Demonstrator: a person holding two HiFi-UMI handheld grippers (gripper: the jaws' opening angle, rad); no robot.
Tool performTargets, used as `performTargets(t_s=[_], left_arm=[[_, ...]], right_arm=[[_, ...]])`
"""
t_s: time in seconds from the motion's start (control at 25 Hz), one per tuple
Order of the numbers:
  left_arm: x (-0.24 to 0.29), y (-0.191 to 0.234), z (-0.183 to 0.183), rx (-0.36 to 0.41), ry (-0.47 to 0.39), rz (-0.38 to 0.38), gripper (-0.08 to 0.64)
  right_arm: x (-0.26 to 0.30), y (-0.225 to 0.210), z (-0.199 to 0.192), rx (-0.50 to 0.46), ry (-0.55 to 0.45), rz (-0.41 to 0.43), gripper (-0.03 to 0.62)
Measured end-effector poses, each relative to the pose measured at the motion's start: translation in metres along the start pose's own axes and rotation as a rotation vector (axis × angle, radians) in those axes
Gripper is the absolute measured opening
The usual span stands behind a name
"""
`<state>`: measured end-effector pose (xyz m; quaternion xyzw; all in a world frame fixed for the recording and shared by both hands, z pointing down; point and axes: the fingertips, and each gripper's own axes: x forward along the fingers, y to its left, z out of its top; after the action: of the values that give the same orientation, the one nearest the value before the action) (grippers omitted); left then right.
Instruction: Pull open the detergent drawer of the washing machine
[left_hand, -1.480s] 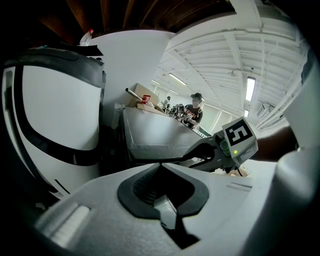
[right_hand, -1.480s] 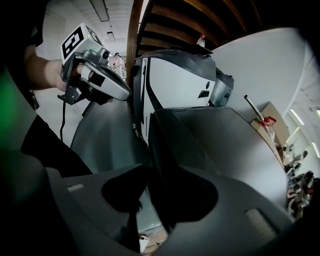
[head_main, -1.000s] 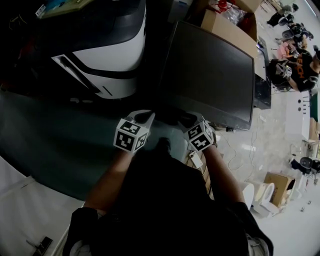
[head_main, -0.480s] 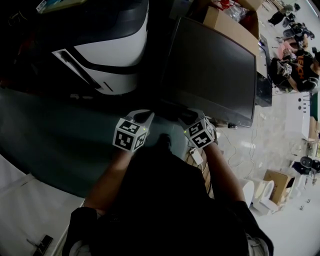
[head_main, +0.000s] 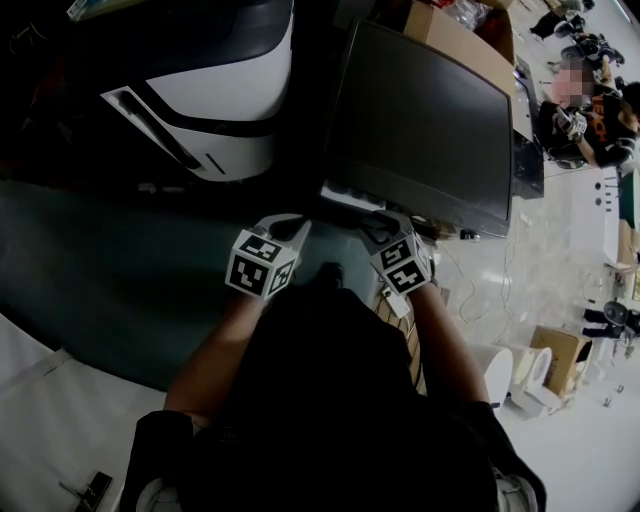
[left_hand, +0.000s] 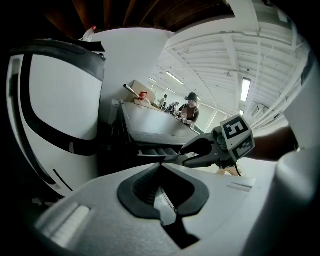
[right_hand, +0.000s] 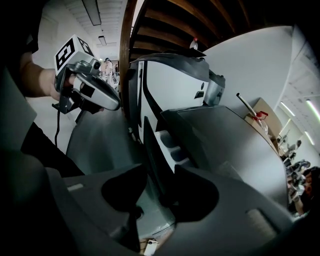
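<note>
The washing machine has a dark top and stands ahead of me. Its detergent drawer sticks out a little at the near left corner. In the right gripper view the drawer's dark front panel runs between the jaws, with the pale compartments behind it. My right gripper is shut on that panel. The left gripper view shows the same grip from the side, the right gripper at the drawer. My left gripper hangs just left of the drawer, shut and holding nothing.
A white appliance with a black band stands close to the washing machine's left side. Cardboard boxes sit behind it. People work at the far right. Cables and white tubs lie on the floor to my right.
The drawer has slid out toward me: a pale strip shows at the machine's corner that was not there before. The grippers have hardly shifted.
</note>
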<state>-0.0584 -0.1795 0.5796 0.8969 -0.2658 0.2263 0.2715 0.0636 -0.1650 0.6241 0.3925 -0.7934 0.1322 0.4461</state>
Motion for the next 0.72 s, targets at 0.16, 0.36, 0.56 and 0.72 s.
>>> performTargets(t_s=[0.16,0.36,0.56,0.72], left_arm=[[-0.006,-0.005,-0.005,0.0,-0.005,0.018,0.011],[-0.016,-0.018,-0.01,-0.02,-0.007,0.052,0.011],[-0.013,-0.045,-0.029,-0.034,0.036,0.057,0.011],[-0.012,-0.064,-0.031,-0.045,0.021,0.079,0.011]], right_arm=[[-0.003,0.008,-0.005,-0.014,0.002,0.017,0.173],[-0.011,0.021,-0.011,-0.045,-0.005,0.045,0.169],[-0.008,0.014,-0.016,-0.071,-0.022,0.011,0.169],[-0.002,0.011,-0.019,-0.107,-0.013,0.024,0.161]])
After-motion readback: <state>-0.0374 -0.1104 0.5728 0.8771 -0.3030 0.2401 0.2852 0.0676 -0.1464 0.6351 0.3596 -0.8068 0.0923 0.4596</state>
